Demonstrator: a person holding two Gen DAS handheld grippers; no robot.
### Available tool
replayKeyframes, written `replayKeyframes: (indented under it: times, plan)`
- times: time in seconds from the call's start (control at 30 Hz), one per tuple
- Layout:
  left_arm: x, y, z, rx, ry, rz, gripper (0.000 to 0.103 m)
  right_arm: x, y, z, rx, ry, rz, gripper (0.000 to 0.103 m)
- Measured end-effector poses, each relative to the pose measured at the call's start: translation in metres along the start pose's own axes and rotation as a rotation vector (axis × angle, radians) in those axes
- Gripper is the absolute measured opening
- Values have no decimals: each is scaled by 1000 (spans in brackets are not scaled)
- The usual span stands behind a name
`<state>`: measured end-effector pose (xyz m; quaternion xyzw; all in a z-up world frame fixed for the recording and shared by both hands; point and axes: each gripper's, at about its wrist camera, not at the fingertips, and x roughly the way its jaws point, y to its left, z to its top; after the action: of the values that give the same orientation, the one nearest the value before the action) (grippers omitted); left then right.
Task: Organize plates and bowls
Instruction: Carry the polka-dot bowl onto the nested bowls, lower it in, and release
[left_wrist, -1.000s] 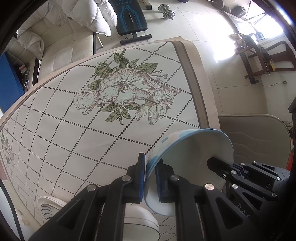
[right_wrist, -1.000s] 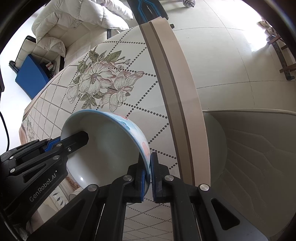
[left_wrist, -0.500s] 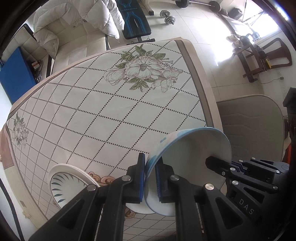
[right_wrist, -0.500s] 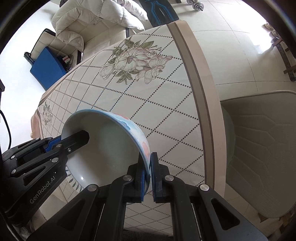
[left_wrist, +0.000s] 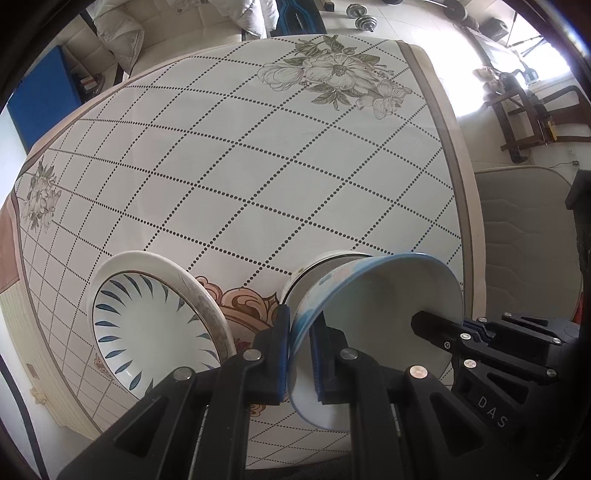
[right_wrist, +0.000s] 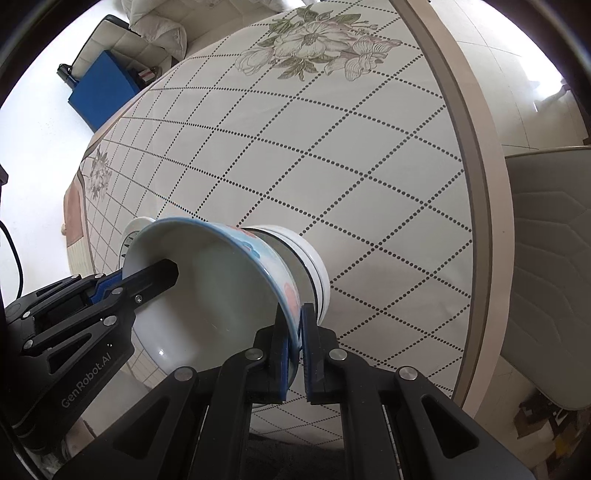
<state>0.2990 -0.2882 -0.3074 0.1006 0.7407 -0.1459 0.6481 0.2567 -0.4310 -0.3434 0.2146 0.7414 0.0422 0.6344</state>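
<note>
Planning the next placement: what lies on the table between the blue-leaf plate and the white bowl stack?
Only tablecloth with its orange scroll ornament lies between the blue-leaf plate and the white bowl stack, in the left wrist view.

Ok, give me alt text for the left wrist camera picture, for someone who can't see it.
Both the left gripper and the right gripper clamp the rim of a blue-edged white bowl held over white stacked bowls. A plate with blue leaf strokes lies left on the floral tablecloth.
</note>
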Motion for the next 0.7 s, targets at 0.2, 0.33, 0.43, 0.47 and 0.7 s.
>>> replayKeyframes:
  times: [0.2,0.33,0.43,0.47,0.7]
  plan:
    - [9,1,-7,2,14,8,8,16,1,-5,2,29,-13,7]
    - [14,2,-8,-3,26,4,8,22,0,-5,6,40,-18,7]
    - [18,2,-10,-1,35,10,8,28,4,-4,5,52,-23,7]
    - [19,2,-10,0,38,13,8,29,5,-3,4,54,-25,7]
    - [27,3,-8,-10,58,19,8,34,5,4,0,70,-43,7]
